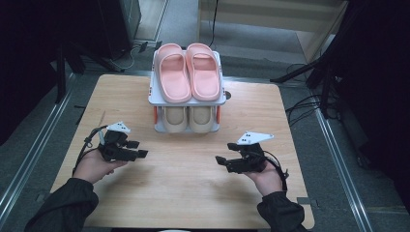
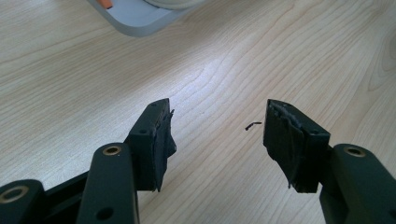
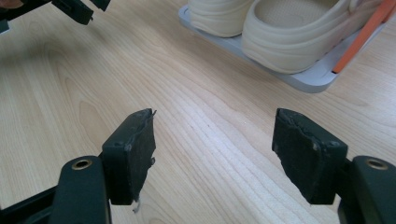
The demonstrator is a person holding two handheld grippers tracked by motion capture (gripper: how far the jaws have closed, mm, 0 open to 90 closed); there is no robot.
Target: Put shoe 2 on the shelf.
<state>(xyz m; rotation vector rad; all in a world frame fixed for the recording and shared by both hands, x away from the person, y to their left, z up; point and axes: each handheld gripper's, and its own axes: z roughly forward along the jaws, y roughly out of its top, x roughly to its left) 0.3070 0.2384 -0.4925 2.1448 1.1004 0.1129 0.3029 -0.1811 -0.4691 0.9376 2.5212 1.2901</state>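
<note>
Left gripper: jaws apart, empty, low over the table.
Right gripper: jaws wide, holds nothing.
Beige slippers: 2, on lower shelf of the rack.
Pink slippers: 2, on top shelf.
Progress: both pairs seem stored; probably nothing left.

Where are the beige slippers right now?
In the high view the beige slippers sit side by side on the lower shelf of the small rack at the table's far middle, directly beneath the pink slippers on its top shelf.
</note>
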